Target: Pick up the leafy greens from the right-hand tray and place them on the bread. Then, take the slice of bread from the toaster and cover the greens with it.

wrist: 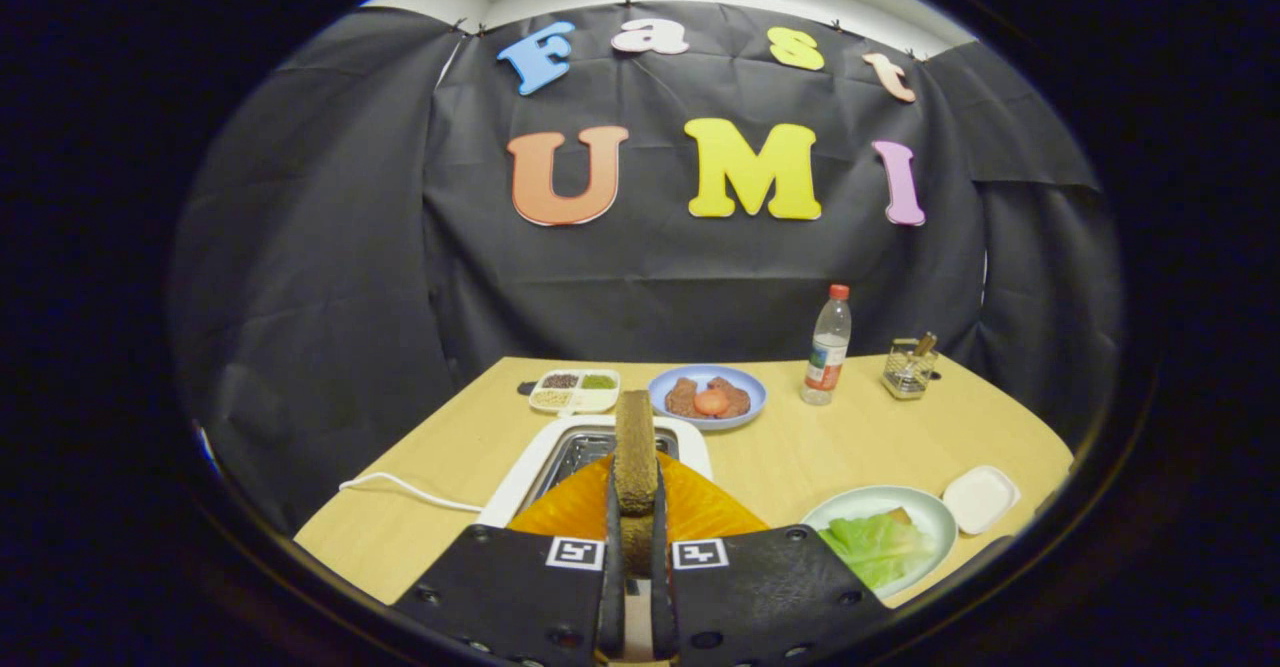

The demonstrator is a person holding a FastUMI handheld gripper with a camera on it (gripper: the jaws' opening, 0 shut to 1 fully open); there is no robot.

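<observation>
A brown slice of bread stands on edge between my fingers, and my gripper is shut on it. It is lifted above the white toaster, whose open slot lies just beyond the fingers. To the right of the fingers a pale green plate holds the leafy greens, which lie over another piece of bread that peeks out at their far edge.
A blue plate with meat and a tomato slice sits beyond the toaster. Left of it is a divided white dish of seeds. A water bottle and a wire holder stand at the back right. A small white tray lies beside the green plate. The toaster's cord trails left.
</observation>
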